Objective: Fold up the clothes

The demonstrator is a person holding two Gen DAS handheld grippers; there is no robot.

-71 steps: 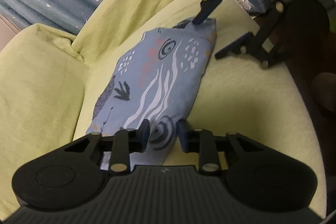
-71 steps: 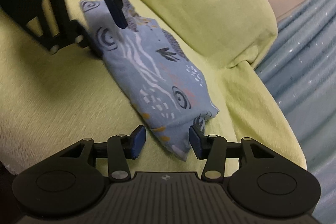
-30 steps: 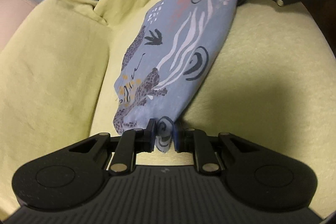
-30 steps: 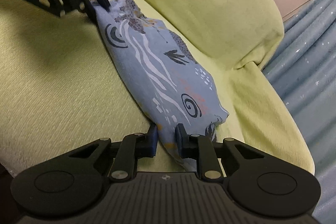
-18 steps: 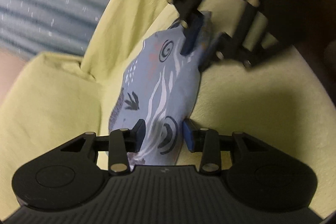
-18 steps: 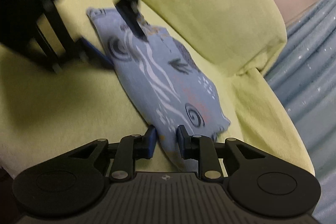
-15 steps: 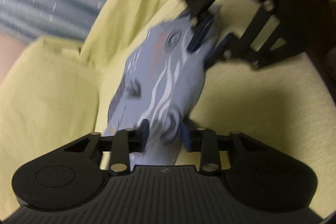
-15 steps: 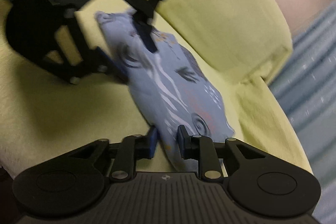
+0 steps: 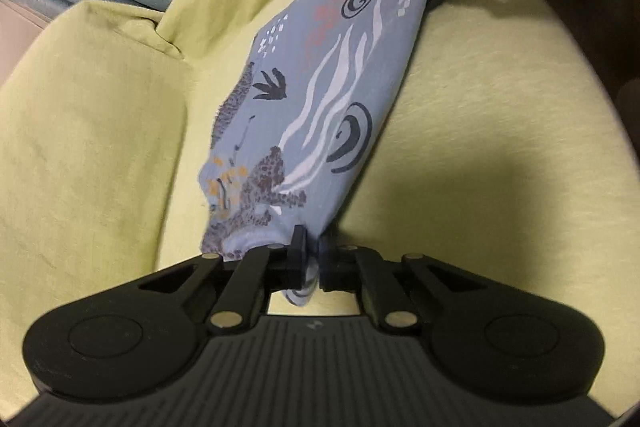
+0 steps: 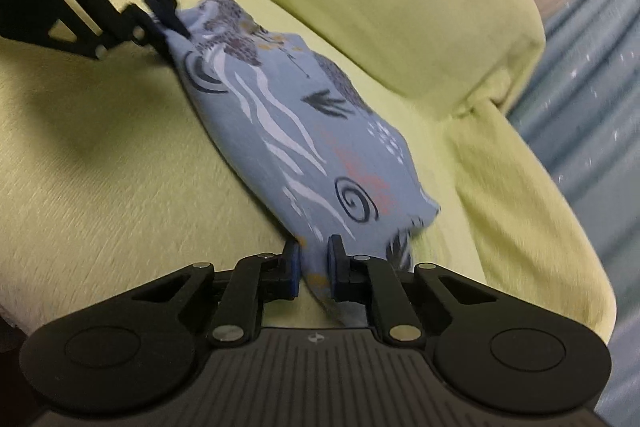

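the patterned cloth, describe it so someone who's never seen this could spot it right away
On the yellow-green couch, look at the seat cushion just in front of the backrest. The patterned cloth is stretched between the left gripper and the right gripper, one pinching each end. It is the only printed thing there: blue-grey with white waves, dark spirals and speckled patches.

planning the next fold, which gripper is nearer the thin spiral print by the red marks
Right. The right gripper, jaws just closed further on the cloth, pinches the end beside the thin spiral; the left gripper pinches the far end.
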